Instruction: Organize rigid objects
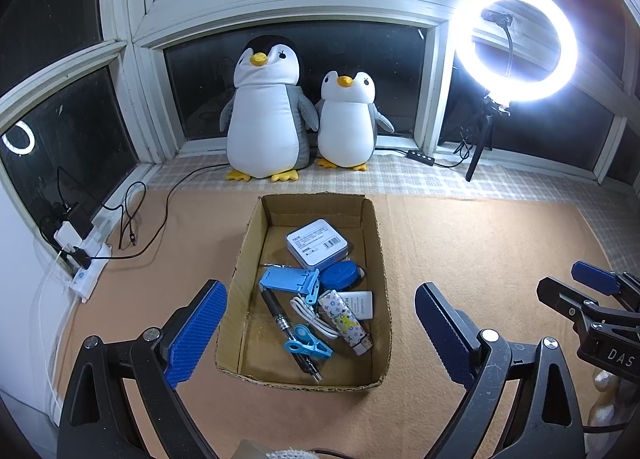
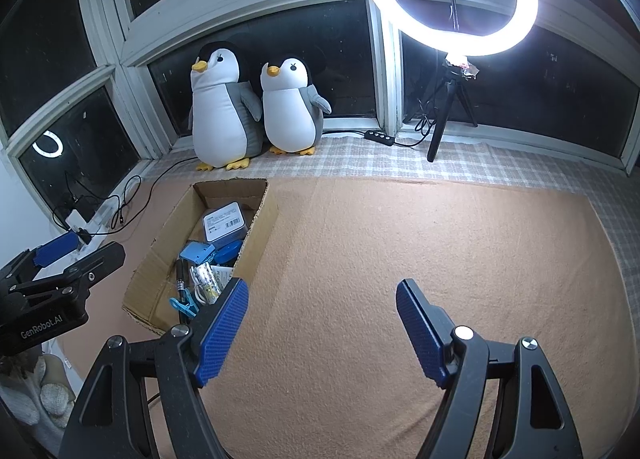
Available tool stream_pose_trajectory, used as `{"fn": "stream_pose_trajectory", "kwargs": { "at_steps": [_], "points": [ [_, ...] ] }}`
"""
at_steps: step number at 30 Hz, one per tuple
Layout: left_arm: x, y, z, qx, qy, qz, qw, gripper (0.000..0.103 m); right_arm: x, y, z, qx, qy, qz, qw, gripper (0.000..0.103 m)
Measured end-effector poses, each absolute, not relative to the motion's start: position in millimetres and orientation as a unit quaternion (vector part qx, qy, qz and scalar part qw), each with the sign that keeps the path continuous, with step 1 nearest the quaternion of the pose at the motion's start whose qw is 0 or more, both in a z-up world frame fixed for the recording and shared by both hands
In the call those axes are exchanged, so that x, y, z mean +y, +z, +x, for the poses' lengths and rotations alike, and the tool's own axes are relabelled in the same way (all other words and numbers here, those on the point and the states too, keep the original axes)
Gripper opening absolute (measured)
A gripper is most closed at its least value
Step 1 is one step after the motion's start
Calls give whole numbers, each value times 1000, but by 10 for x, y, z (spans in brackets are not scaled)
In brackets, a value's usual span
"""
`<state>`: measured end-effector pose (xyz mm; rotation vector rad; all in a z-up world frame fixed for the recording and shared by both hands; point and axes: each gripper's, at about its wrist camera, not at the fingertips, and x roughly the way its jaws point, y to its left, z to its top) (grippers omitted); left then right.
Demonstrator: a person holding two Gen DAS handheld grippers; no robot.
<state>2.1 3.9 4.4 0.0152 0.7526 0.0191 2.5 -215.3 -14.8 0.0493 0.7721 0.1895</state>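
Orange mat [image 1: 460,259] carries a cardboard box [image 1: 372,259] of small items; both the left hand-held gripper [image 1: 320,323] and right hand-held gripper [image 2: 322,323] gape empty.

The work surface is covered by a peach-coloured fleece mat [image 1: 460,259] at the front and a pale checked cloth [image 1: 420,175] along the window. An open brown cardboard box [image 1: 372,243] is set directly on the mat. On the checked cloth, two white-and-grey plush penguins [image 1: 264,115] are stood touching each other, and a black tripod with a lit ring light [image 1: 478,157] is placed well apart from them. A white power strip [image 1: 90,267] lies at the left edge.
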Motion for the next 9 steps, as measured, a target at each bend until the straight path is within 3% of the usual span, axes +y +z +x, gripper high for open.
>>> {"fn": "stream_pose_trajectory", "kwargs": {
  "at_steps": [9],
  "points": [
    [43,38,28,369,8,8,929,97,-2162,-145,32,376,92,25,922,73]
  ]
}}
